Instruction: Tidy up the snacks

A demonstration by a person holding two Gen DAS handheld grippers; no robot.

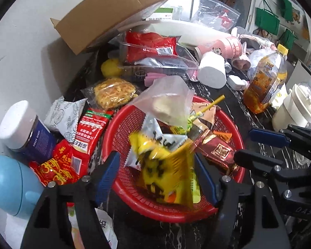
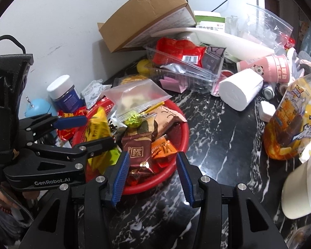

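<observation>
A red mesh basket (image 1: pixel 122 128) (image 2: pixel 182 132) sits on the dark marble counter, filled with snack packets. A yellow packet (image 1: pixel 165 176) (image 2: pixel 97 128), blurred in the left wrist view, lies between the fingers of my left gripper (image 1: pixel 155 176) (image 2: pixel 93 130), which is open over the basket's near side. A clear zip bag (image 1: pixel 168 101) (image 2: pixel 134 97) and a brown chocolate packet (image 1: pixel 217 151) (image 2: pixel 136 149) lie in the basket. My right gripper (image 2: pixel 153 176) (image 1: pixel 253 145) is open and empty at the basket's right rim.
Red snack packets (image 1: pixel 72 155), a white packet (image 1: pixel 64 118), a noodle cake (image 1: pixel 114 93), a blue jar (image 1: pixel 24 132) and a light blue object (image 1: pixel 10 186) lie left of the basket. A cardboard box (image 2: pixel 147 14), clear tray (image 2: pixel 186 66), tissue roll (image 2: pixel 240 91) and orange drink bottle (image 2: pixel 290 120) crowd the back and right.
</observation>
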